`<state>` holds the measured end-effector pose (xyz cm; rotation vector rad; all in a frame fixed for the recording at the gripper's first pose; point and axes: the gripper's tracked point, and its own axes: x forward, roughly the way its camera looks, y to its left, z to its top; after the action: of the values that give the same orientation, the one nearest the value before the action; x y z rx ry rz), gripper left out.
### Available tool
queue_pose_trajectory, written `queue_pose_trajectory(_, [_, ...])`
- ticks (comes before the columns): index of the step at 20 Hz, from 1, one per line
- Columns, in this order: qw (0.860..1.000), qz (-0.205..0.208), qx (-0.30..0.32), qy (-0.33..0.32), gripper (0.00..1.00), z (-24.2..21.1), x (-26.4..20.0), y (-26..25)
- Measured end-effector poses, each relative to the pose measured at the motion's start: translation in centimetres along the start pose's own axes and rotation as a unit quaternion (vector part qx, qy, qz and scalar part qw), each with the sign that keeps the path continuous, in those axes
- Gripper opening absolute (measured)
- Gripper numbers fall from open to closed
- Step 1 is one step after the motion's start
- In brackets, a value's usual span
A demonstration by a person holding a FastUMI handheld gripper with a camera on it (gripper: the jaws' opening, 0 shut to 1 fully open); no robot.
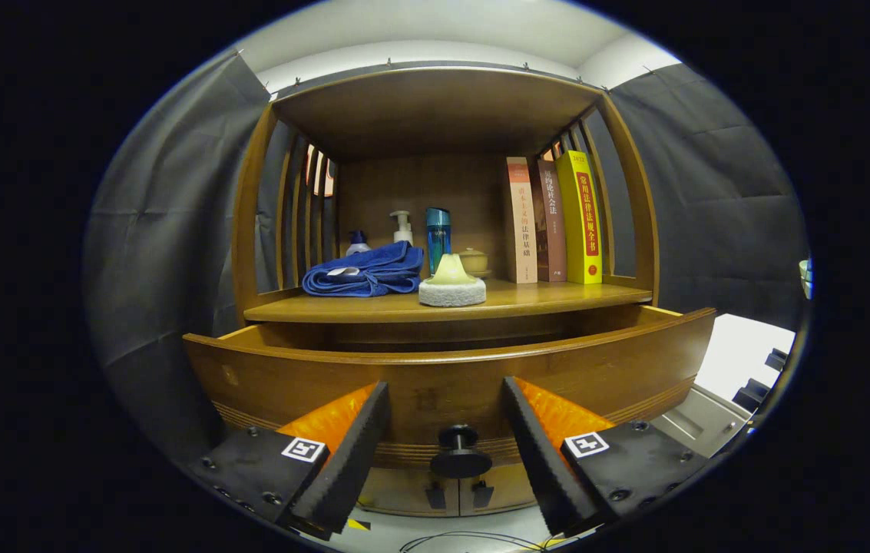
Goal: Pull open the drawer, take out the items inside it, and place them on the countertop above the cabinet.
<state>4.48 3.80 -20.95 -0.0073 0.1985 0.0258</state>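
Note:
The wooden drawer (450, 376) stands pulled out from under the countertop (557, 298), its curved front facing me. Its dark round knob (460, 453) sits low on the front, between my fingers but untouched by either. My gripper (446, 395) is open, its fingers spread wide in front of the drawer face. The drawer's inside is hidden behind its front rim. On the countertop lie a folded blue towel (364, 271) and a round scrubber with a yellow-green top on a white pad (451, 284).
Behind the towel stand a pump bottle (402, 227), a small blue-capped bottle (358, 243), a tall blue bottle (438, 236) and a small lidded jar (473, 260). Three upright books (554, 219) fill the right of the shelf. Slatted side walls and a top board enclose it.

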Motion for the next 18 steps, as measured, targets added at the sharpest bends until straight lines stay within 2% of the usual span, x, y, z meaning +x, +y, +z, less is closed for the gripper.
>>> queue_pose_trajectory(18, [1.000, 0.002, -0.006, 0.015, 0.98, -0.6, 7.9, -0.4])
